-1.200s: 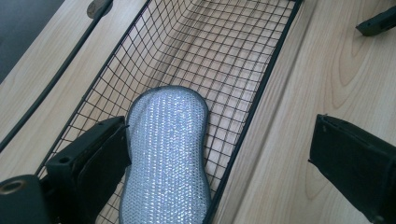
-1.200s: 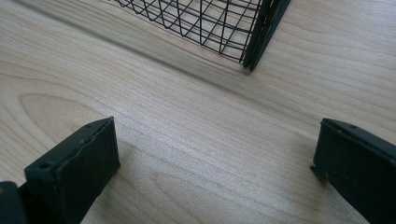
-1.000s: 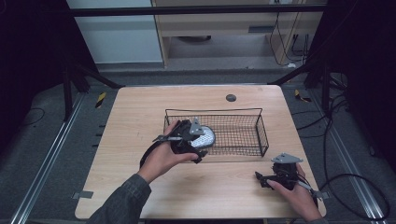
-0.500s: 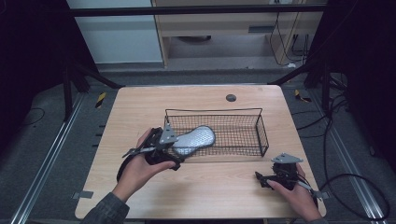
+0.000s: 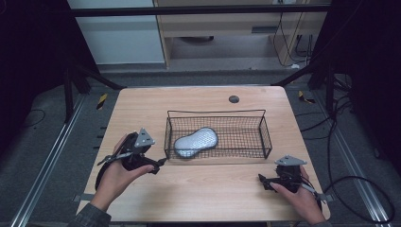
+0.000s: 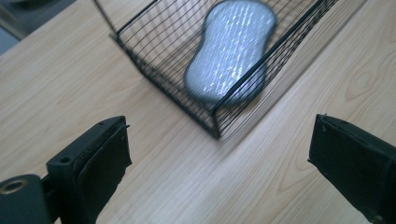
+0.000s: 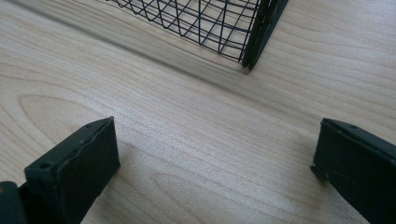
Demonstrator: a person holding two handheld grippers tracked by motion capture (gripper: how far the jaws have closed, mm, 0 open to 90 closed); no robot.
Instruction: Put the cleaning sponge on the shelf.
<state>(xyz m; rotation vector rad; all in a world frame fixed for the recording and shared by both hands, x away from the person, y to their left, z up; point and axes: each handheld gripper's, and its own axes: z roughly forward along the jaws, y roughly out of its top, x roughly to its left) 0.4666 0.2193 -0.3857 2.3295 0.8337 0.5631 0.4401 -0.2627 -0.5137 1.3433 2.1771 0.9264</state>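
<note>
1 sponge (image 5: pixel 196 141) in 1 wire basket (image 5: pixel 263 134); 2 grippers nearby.

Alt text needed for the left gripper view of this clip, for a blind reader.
A silver-grey sponge lies inside a black wire basket on a pale wooden table. The left gripper hovers outside the basket's corner, its two black jaws wide open with nothing between them.

Sponge (image 5: pixel 196 141) in basket (image 5: pixel 262 127) (left end), basket mid-table (image 5: pixel 142 104), tongs flanking: left (image 5: pixel 158 163), right (image 5: pixel 263 180)
</note>
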